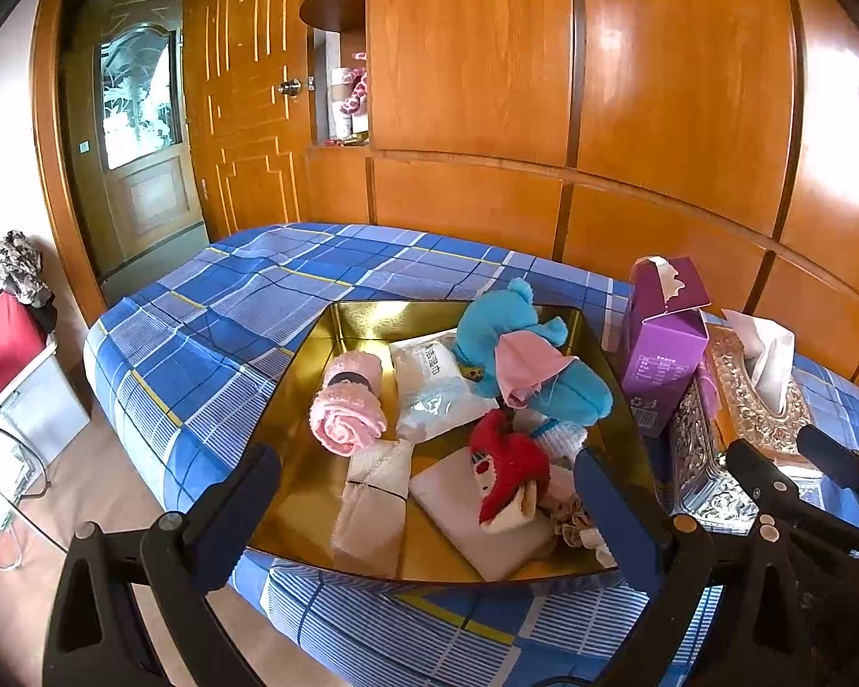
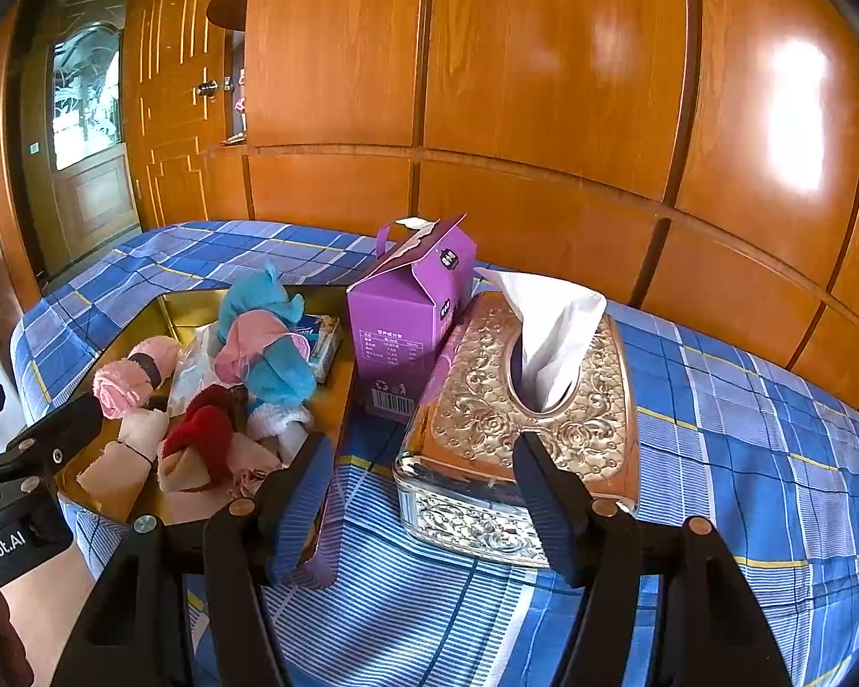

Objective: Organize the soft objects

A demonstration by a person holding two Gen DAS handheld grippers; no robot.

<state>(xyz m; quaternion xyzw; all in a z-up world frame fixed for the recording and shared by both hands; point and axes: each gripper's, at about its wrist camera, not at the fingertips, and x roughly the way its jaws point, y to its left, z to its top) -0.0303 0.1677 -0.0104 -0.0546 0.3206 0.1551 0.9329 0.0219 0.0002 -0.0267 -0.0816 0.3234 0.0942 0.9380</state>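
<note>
I hold both grippers' fingers spread wide, empty; the left gripper [image 1: 429, 492] hangs over the gold tray [image 1: 309, 492] on the bed [image 1: 212, 309], soft things heaped inside; my worry: reaching for the red sock [image 1: 507, 472] drags the blue plush [image 1: 521, 355] out; the right gripper [image 2: 424, 492] could knock the tissue box [image 2: 521, 401].

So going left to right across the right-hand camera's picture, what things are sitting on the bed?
Pink rolled towel → blue plush toy → purple carton → ornate tissue box. The first two lie in the gold tray.
</note>
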